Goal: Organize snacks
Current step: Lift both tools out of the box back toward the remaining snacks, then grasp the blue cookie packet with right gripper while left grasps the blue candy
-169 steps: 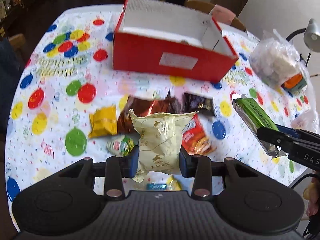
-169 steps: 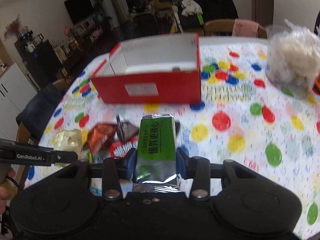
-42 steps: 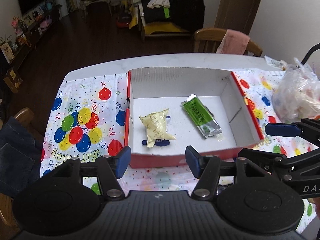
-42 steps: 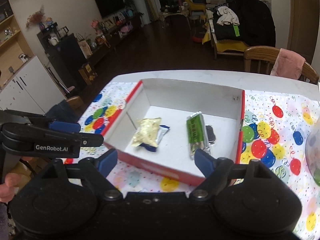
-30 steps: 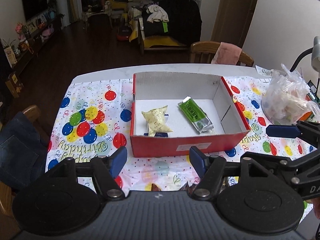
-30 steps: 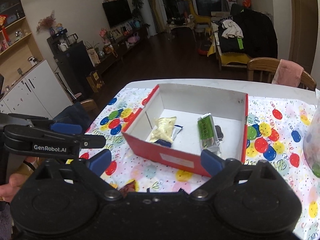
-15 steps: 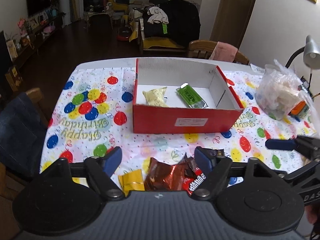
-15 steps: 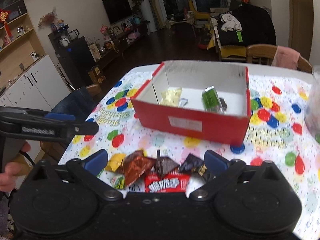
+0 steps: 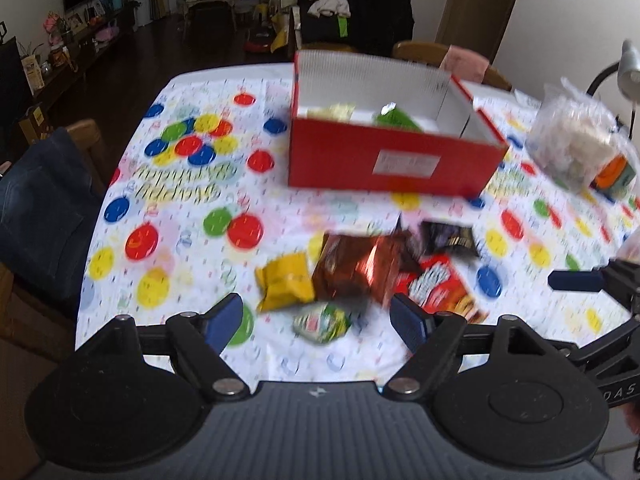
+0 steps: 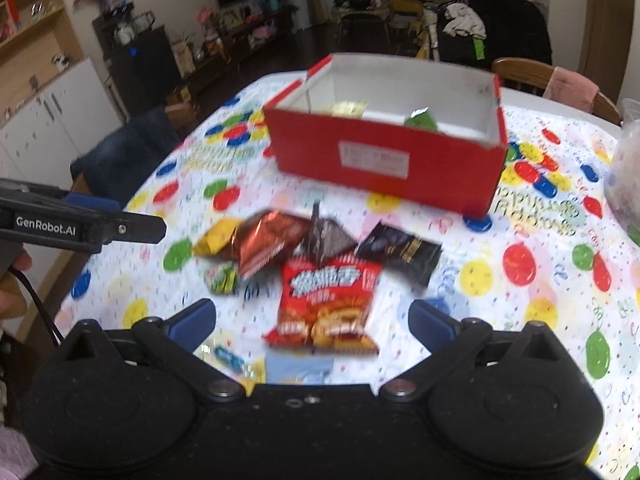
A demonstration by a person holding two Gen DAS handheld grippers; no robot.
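Note:
A red box (image 9: pixel 394 164) (image 10: pixel 384 160) stands at the back of the table with a cream packet (image 9: pixel 332 111) and a green packet (image 9: pixel 394 120) inside. In front of it lies a heap of snacks: a yellow packet (image 9: pixel 284 286), a brown foil packet (image 9: pixel 358 270), a red packet (image 10: pixel 330 304), a black packet (image 10: pixel 400 252) and a small green one (image 9: pixel 322 322). My left gripper (image 9: pixel 316 322) is open and empty over the small green and brown packets. My right gripper (image 10: pixel 312 322) is open and empty over the red packet.
A balloon-print cloth (image 9: pixel 180 200) covers the table. A clear plastic bag (image 9: pixel 576 148) sits at the right edge. Chairs stand at the left (image 9: pixel 40 200) and behind the box (image 10: pixel 524 72). A blue wrapper (image 10: pixel 298 368) lies near the front edge.
Both grippers have let go of the cream and green packets in the box, pulled back and come down over the snack heap, still open.

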